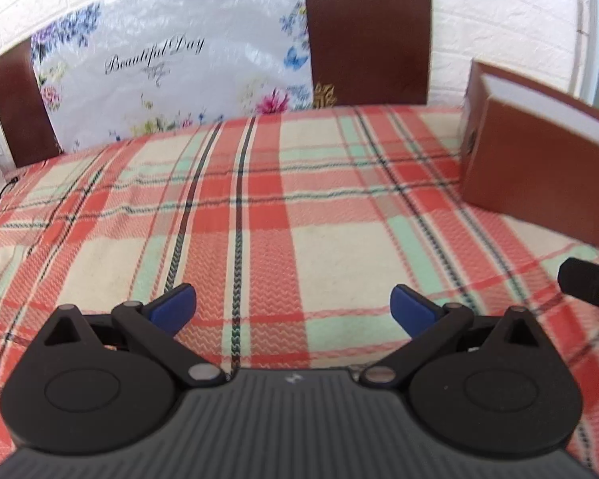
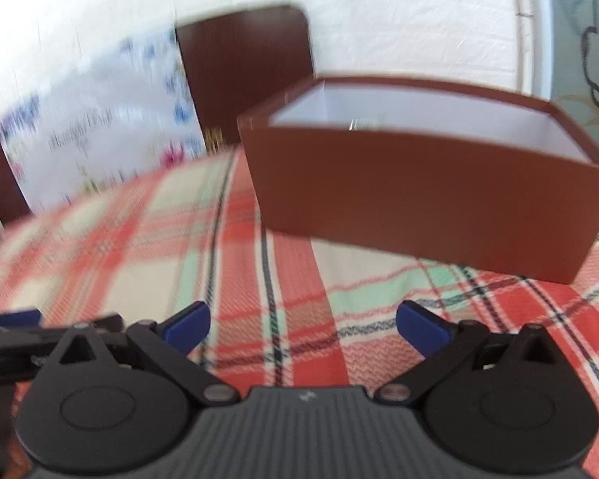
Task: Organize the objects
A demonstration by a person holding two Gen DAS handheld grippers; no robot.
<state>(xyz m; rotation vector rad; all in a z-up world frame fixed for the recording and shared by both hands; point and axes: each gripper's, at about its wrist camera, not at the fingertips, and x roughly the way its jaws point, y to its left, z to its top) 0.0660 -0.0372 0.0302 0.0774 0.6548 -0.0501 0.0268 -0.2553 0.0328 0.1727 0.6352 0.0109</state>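
- Your left gripper hovers over the checked tablecloth, fingers spread wide and holding nothing.
- Your right gripper is the same: fingers wide apart, empty.
- The brown box stands open-topped near the table's far right corner, with something small inside that you cannot make out.
- Beyond the far edge, a floral bag leans on a chair.
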